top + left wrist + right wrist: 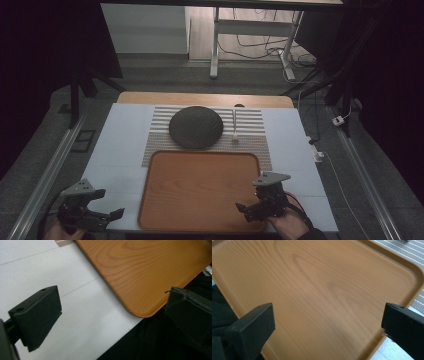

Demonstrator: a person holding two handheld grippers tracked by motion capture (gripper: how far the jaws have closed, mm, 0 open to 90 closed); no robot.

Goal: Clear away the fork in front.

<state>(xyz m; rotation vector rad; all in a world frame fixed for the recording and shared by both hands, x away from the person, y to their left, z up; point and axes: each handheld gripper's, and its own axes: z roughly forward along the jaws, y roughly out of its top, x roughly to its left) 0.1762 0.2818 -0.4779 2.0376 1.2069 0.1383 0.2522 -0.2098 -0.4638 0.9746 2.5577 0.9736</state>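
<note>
An empty wooden tray [200, 190] lies at the table's front centre. Behind it, a dark round plate [195, 126] rests on a striped placemat [255, 125], with a thin white utensil [234, 127] to its right. My left gripper [110, 203] is held open over the white table cover, left of the tray's near left corner. In the left gripper view its jaws stand wide apart [110, 305], nothing between them, with the tray's corner [140, 272] ahead. My right gripper [246, 209] is open over the tray's near right part. Its jaws frame bare tray wood [324, 277].
A white cover [125, 135] spreads over the table, with a wooden strip [205, 98] at the far edge. A metal rail [50, 170] runs along the left side. A desk frame [215, 45] and cables [250, 50] stand beyond, and a white cable [335, 170] trails at the right.
</note>
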